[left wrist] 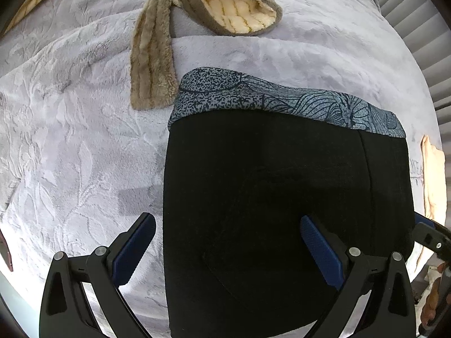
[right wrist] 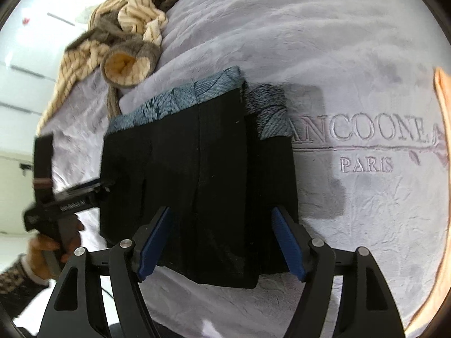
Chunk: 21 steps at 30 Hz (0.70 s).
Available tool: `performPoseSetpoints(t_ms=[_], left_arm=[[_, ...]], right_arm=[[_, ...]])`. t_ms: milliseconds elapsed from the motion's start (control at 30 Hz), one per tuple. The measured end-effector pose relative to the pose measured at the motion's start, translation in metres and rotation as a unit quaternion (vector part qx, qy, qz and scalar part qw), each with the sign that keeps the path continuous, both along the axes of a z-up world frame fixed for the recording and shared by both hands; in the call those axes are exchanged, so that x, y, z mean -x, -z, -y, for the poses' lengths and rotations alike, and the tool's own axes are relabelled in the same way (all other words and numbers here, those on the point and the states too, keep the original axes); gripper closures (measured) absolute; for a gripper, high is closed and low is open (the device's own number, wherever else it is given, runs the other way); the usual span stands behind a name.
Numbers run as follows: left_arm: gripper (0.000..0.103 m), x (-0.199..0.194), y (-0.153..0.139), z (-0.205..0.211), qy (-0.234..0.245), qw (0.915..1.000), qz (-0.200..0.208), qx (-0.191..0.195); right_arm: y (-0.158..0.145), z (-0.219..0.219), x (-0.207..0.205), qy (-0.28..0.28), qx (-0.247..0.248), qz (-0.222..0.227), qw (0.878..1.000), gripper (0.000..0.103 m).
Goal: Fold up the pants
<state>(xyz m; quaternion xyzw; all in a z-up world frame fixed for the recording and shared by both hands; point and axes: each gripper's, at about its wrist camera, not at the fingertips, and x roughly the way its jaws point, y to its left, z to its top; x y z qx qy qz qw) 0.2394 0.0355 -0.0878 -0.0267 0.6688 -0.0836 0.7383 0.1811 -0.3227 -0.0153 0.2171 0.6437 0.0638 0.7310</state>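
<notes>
The black pants (left wrist: 276, 197) lie folded into a compact rectangle on the grey plush blanket (left wrist: 70, 140), with a blue patterned band (left wrist: 282, 98) along the far edge. My left gripper (left wrist: 228, 242) is open just above the near part of the fold, its left finger over the blanket. In the right wrist view the pants (right wrist: 197, 183) show stacked layers with the blue band (right wrist: 180, 95) at the far side. My right gripper (right wrist: 222, 242) is open over the near edge. The left gripper (right wrist: 84, 191) shows at the left there, beside the pants.
A crumpled brown and cream striped robe (left wrist: 225, 2) lies at the far side of the bed, its belt (left wrist: 152, 64) trailing toward the pants; it also shows in the right wrist view (right wrist: 124, 42). The blanket carries embossed lettering (right wrist: 366, 146) to the right.
</notes>
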Motion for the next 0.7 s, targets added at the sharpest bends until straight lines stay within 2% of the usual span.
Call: performPoseSetpoints(t_ms=[200, 300, 433, 567, 700], left_arm=[[0.000, 0.005, 0.004, -0.008, -0.006, 0.9999, -0.007, 0.013], [0.000, 0.005, 0.009, -0.014, -0.019, 0.9991, -0.020, 0.032], [0.000, 0.007, 0.013, -0.022, -0.011, 0.9980, -0.028, 0.055], [0.000, 0.011, 0.011, -0.030, 0.018, 0.9949, -0.030, 0.095], [0.000, 0.008, 0.009, -0.049, 0.009, 0.9897, -0.020, 0.141]], right_arm=[[0.004, 0.012, -0.004, 0.011, -0.036, -0.009, 0.999, 0.021], [0.006, 0.019, -0.004, 0.018, -0.031, -0.018, 0.999, 0.014], [0.017, 0.033, 0.003, 0.044, -0.056, -0.032, 0.997, 0.014], [0.029, 0.043, 0.005, 0.054, -0.087, -0.041, 0.994, 0.014], [0.039, 0.049, 0.000, 0.047, -0.129, -0.039, 0.990, 0.014]])
